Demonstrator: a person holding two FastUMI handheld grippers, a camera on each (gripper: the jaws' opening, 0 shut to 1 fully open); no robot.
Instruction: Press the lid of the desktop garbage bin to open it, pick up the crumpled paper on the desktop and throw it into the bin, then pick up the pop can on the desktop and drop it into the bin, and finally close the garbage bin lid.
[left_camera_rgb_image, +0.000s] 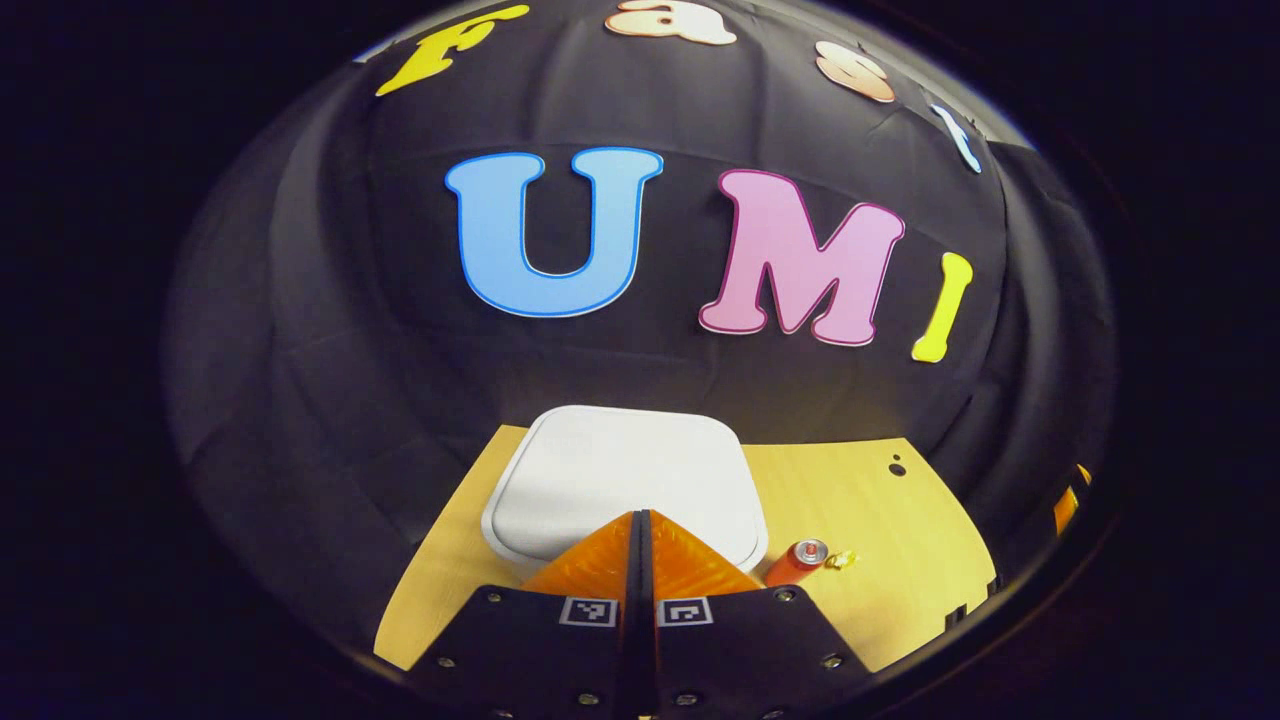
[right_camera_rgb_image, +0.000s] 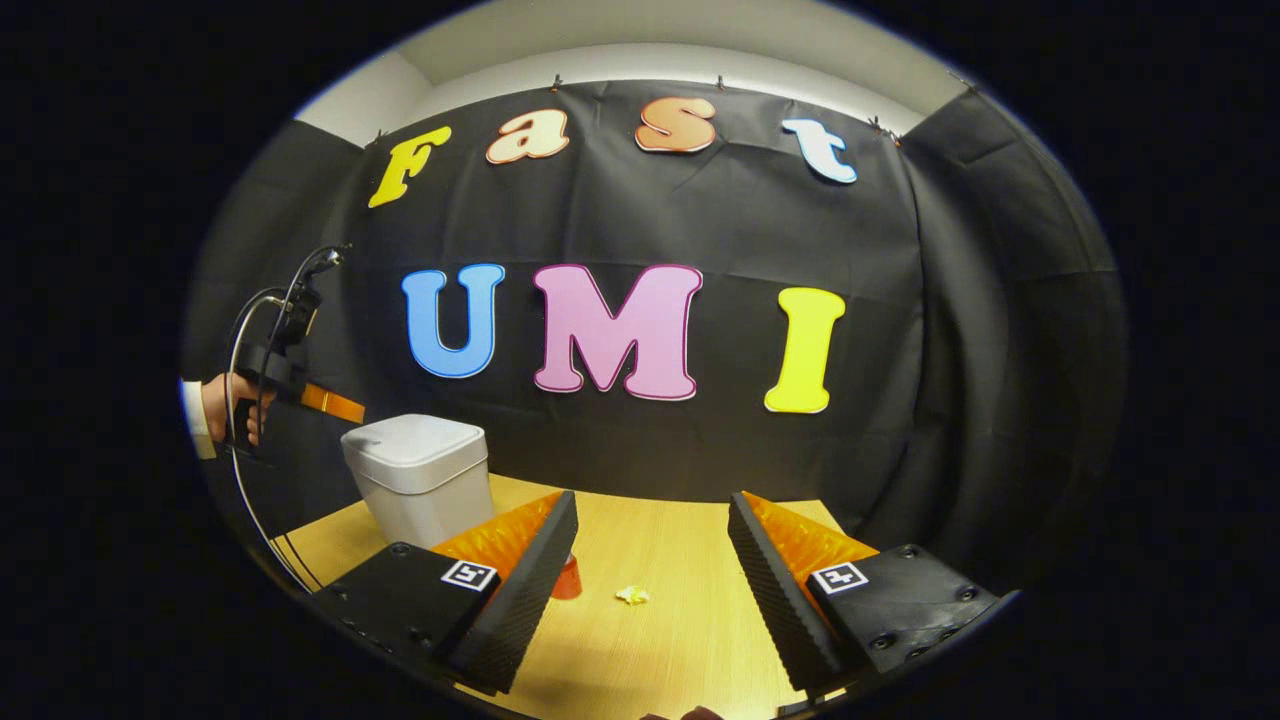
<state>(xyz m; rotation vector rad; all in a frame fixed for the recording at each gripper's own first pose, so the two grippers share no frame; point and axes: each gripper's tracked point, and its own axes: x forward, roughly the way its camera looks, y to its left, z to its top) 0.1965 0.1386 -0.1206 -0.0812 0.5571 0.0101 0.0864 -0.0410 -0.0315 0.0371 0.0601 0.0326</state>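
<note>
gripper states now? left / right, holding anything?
Left gripper: fingers shut together, empty, poised above the closed white plastic bin lid.
Right gripper: open, holding nothing.

Garbage bin (right_camera_rgb_image: 420, 478) stands at table (right_camera_rgb_image: 680, 530) back-left; pop can (right_camera_rgb_image: 567, 580) then crumpled paper (right_camera_rgb_image: 632, 595) to its front-right.

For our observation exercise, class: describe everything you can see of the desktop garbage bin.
The garbage bin is white, smooth and plastic-looking, a rounded box tapering slightly downward. Its lid, a rounded square, is closed and flat. It stands upright at the back left of the wooden desktop, near the black cloth wall. The left claw, shut, hovers above the lid; contact cannot be told.
</note>
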